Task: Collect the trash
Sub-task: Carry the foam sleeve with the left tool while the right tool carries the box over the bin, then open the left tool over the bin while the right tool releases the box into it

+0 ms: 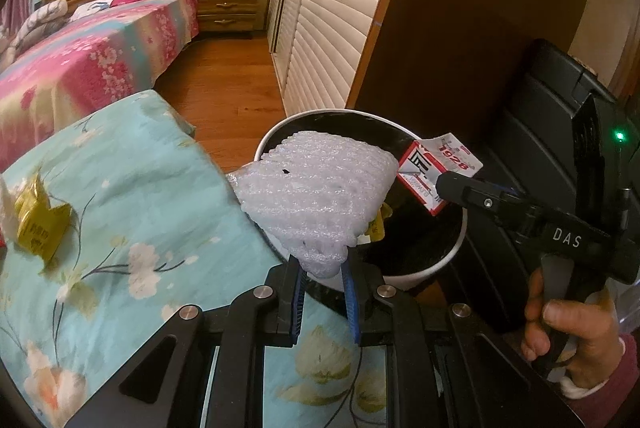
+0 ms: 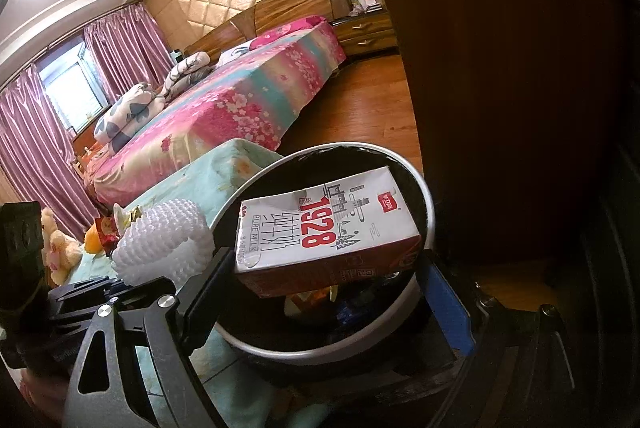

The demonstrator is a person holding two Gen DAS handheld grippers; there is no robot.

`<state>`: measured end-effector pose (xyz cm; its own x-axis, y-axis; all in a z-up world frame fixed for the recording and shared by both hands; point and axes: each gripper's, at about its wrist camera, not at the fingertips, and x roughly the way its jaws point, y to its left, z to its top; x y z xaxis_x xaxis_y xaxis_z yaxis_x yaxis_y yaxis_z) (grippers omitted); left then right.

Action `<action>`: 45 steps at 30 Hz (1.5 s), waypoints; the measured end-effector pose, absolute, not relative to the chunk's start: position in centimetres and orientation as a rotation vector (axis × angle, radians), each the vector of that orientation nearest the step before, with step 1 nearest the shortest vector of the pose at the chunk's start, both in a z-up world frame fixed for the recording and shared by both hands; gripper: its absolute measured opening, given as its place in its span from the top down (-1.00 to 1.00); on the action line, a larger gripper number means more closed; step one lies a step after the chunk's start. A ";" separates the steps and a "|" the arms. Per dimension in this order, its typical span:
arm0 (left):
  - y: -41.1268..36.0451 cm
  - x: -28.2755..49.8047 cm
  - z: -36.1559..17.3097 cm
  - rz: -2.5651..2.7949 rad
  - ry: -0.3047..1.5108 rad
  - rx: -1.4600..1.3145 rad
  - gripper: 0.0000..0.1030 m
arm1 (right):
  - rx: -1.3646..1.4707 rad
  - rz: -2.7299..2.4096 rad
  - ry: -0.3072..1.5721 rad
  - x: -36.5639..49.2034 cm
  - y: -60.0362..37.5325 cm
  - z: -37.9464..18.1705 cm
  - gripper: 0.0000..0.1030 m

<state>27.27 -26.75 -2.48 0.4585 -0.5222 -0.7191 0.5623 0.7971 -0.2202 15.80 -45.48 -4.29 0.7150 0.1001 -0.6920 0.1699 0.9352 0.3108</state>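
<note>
My left gripper (image 1: pixel 322 270) is shut on a white foam net sleeve (image 1: pixel 316 192) and holds it over the round white trash bin (image 1: pixel 452 252) with a black liner. My right gripper (image 2: pixel 332 270) is shut on a red and white "1928" milk carton (image 2: pixel 328 232) and holds it above the same bin (image 2: pixel 426 188). In the left wrist view the carton (image 1: pixel 436 168) shows at the bin's right rim, held by the right gripper (image 1: pixel 452 188). The foam sleeve (image 2: pixel 160 244) shows left of the bin in the right wrist view. Yellow wrappers lie inside the bin (image 1: pixel 378 224).
A yellow wrapper (image 1: pixel 38 224) lies on the teal floral cloth (image 1: pixel 132 212) at the left. More small items (image 2: pixel 104 232) lie on that cloth beyond the foam. A dark wooden cabinet (image 1: pixel 460 8) stands behind the bin. A pink bed (image 2: pixel 240 100) stands farther back.
</note>
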 end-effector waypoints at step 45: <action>-22.2 25.7 -2.8 -0.536 0.880 -0.017 0.03 | 0.414 0.016 0.784 16.2 -43.4 -3.8 -0.78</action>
<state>25.68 -22.16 -2.76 0.5146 -0.4531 -0.7280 0.4391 0.8685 -0.2301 16.20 -43.35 -3.82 0.7122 0.1656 -0.6822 0.1380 0.9198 0.3673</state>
